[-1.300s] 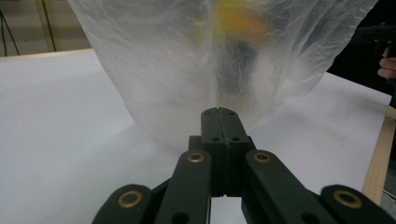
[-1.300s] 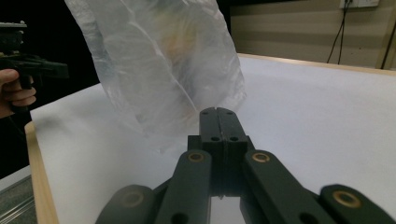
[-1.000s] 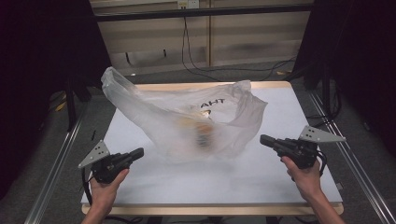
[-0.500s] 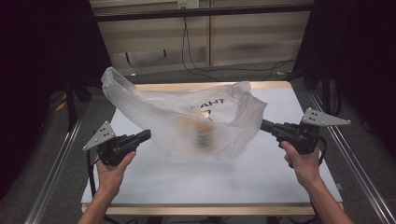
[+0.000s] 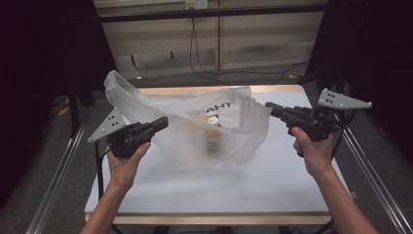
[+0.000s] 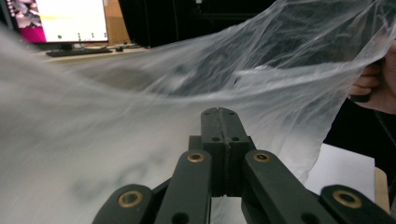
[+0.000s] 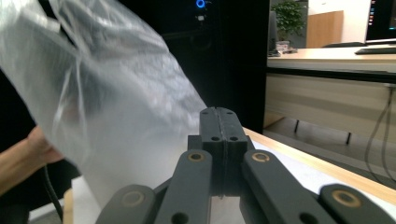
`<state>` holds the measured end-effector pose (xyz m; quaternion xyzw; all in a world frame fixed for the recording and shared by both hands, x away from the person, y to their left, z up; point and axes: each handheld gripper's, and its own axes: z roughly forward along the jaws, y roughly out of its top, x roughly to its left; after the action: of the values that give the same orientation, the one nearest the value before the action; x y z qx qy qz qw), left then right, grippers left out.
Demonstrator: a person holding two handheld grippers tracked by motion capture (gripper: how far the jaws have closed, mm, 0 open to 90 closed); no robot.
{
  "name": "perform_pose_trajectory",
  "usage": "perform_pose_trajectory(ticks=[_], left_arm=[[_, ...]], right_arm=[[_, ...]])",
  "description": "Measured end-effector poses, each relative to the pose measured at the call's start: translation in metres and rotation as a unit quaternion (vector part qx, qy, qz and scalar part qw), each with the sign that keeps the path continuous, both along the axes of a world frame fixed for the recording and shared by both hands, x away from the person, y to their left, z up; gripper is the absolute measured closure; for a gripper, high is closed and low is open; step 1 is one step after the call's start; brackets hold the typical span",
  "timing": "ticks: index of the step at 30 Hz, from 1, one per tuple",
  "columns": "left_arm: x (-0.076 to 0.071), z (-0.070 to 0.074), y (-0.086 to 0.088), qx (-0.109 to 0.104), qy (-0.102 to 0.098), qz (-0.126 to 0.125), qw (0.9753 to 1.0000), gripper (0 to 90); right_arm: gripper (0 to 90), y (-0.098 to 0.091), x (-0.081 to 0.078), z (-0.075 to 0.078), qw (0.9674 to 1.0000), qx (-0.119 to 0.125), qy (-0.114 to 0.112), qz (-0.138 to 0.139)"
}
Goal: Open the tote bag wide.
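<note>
**Bag lifted at both sides**

The plastic bag, in the middle of the white table, has been raised since a second ago (contents blurred inside), so lifting seems under way. Its edges are pinched in the fully closed left gripper and right gripper, both held level, pointing inward.

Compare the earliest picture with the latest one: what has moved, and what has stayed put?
Both hands rose and closed in on the plastic bag, bringing the left tool and right tool to its sides. Both stayed shut; whether either pinches the plastic is unclear. The bag and the blurred contents stayed on the table.
</note>
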<state>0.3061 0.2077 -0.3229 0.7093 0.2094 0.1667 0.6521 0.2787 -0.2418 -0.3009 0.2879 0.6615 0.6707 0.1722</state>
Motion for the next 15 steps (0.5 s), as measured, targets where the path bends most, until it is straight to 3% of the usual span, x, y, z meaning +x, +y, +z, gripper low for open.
perform_pose_trajectory(ticks=[14, 15], left_arm=[[0.016, 0.038, -0.044, -0.010, -0.024, -0.038, 0.9990, 90.0], [0.017, 0.039, -0.047, 0.003, -0.026, -0.038, 0.9990, 90.0]], right_arm=[[90.0, 0.019, 0.021, 0.027, 0.9999, -0.004, -0.006, 0.015], [90.0, 0.019, 0.021, 0.027, 0.9999, -0.004, -0.006, 0.015]])
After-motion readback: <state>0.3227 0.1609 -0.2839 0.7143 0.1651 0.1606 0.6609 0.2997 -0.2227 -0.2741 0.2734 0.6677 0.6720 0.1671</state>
